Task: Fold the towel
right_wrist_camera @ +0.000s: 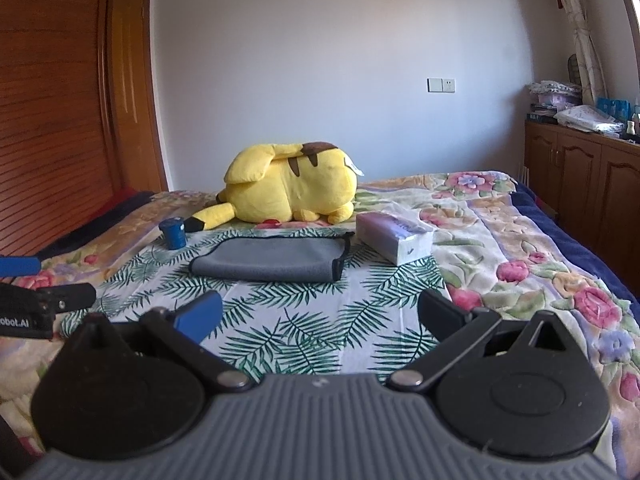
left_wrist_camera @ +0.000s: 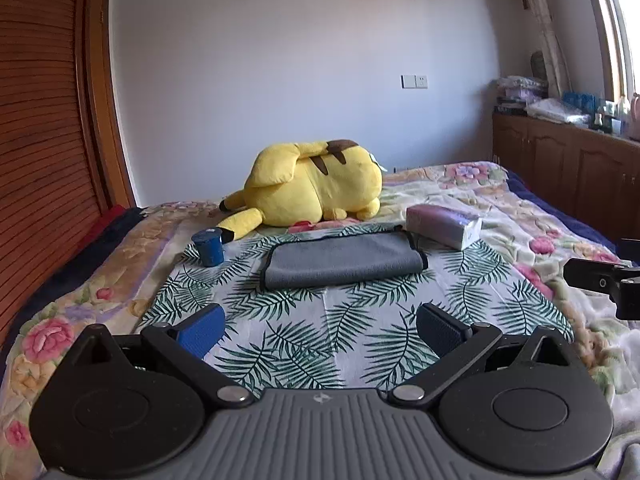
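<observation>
A grey towel with a dark edge (left_wrist_camera: pixel 342 260) lies folded in half on a palm-leaf cloth (left_wrist_camera: pixel 320 332) on the bed; it also shows in the right wrist view (right_wrist_camera: pixel 272 260). My left gripper (left_wrist_camera: pixel 320 326) is open and empty, held above the cloth well short of the towel. My right gripper (right_wrist_camera: pixel 320 314) is open and empty too, at about the same distance from the towel. Part of the right gripper (left_wrist_camera: pixel 604 280) shows at the right edge of the left wrist view, and part of the left gripper (right_wrist_camera: pixel 36 296) at the left edge of the right wrist view.
A yellow plush toy (left_wrist_camera: pixel 316 188) lies behind the towel. A blue cup (left_wrist_camera: pixel 208 246) stands to its left, a tissue pack (left_wrist_camera: pixel 444 224) to its right. A flowered bedspread (right_wrist_camera: pixel 520 272) covers the bed. A wooden wardrobe (left_wrist_camera: pixel 44 120) stands left, low cabinets (left_wrist_camera: pixel 568 164) right.
</observation>
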